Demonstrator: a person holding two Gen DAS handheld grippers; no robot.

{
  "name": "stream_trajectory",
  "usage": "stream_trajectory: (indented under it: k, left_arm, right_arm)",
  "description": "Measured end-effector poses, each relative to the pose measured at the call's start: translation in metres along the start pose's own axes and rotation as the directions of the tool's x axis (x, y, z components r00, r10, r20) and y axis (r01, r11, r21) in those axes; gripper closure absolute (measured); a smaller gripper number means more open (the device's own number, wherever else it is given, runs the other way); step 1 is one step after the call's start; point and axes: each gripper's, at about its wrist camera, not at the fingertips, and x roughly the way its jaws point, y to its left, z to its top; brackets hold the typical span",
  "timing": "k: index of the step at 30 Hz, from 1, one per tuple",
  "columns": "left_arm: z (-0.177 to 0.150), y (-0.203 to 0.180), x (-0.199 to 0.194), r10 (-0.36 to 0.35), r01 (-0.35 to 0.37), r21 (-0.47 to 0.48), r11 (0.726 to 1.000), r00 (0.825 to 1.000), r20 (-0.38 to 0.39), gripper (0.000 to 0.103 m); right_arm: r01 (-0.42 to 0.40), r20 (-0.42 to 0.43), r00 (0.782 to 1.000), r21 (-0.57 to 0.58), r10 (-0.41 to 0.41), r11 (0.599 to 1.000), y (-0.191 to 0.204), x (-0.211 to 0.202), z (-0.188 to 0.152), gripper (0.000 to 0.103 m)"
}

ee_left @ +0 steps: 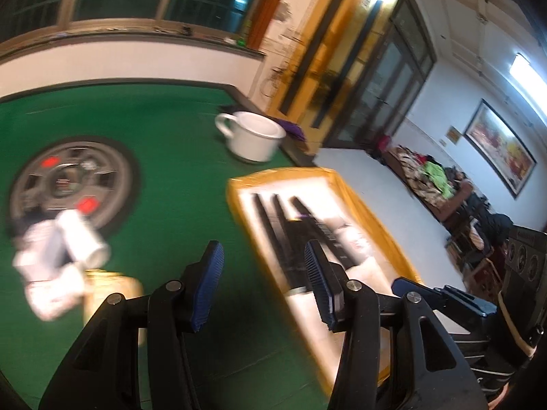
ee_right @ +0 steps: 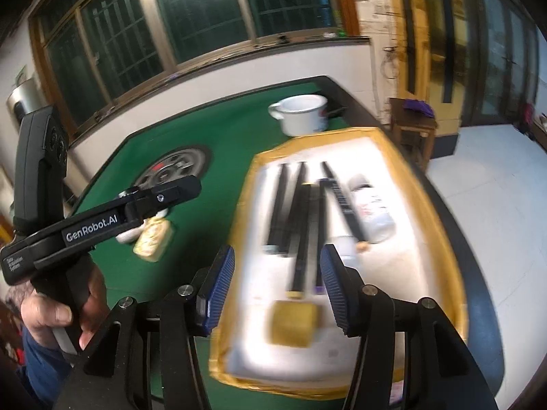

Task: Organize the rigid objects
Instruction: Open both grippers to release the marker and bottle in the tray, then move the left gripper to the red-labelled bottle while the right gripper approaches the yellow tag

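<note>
Both jaws stand apart with nothing between the pads: the right hand-held gripper (ee_right: 277,287) hangs open over the near end of a yellow-rimmed tray (ee_right: 441,225) with a white floor, and just past its fingertips, inside the tray, lies a blurred yellow block (ee_right: 293,324). Beyond the block, further from the right hand-held gripper, several long black sticks (ee_right: 301,218) lie side by side along the tray, and to their right rests a pale bottle-like thing (ee_right: 372,212), too smeared to name. The left hand-held gripper (ee_left: 263,285) is open too, empty, poised above the green tabletop (ee_left: 171,143) at the tray's left edge; a hand (ee_right: 58,311) grips its handle. To the left of its fingers, on the tabletop, sit a small yellow packet (ee_right: 152,239) and some white cylinders (ee_left: 65,256), blurred, at the edge of a round grey panel (ee_left: 71,184) with red marks set into the cloth. Far ahead of both, near the tabletop's far corner and just beyond the tray, stands a white mug (ee_left: 251,135) with its handle to the left. Behind it run a white wall and dark barred windows (ee_right: 191,17).
</note>
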Motion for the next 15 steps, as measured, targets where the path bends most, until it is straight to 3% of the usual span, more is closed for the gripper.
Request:
stream_trajectory:
  k: [5,9,15]
  left_arm:
    - [-0.010,0.056,-0.029,0.089,-0.089,-0.031,0.996,0.996,0.006,0.055]
    - [-0.022,0.103,-0.039,0.117,-0.121,-0.067,0.990,0.992,-0.048,0.055]
    - [-0.031,0.137,-0.035,0.061,-0.072,-0.106,0.992,0.993,-0.098,0.055]
  right_arm:
    - [-0.076,-0.068,0.995,-0.080,0.070,0.994,0.047,0.023,0.000,0.054]
    - [-0.142,-0.127,0.984,-0.126,0.126,0.982,0.081,0.049,-0.002,0.054]
    - [-0.183,-0.171,0.972,-0.115,0.162,0.976,0.101,0.077,-0.006,0.054]
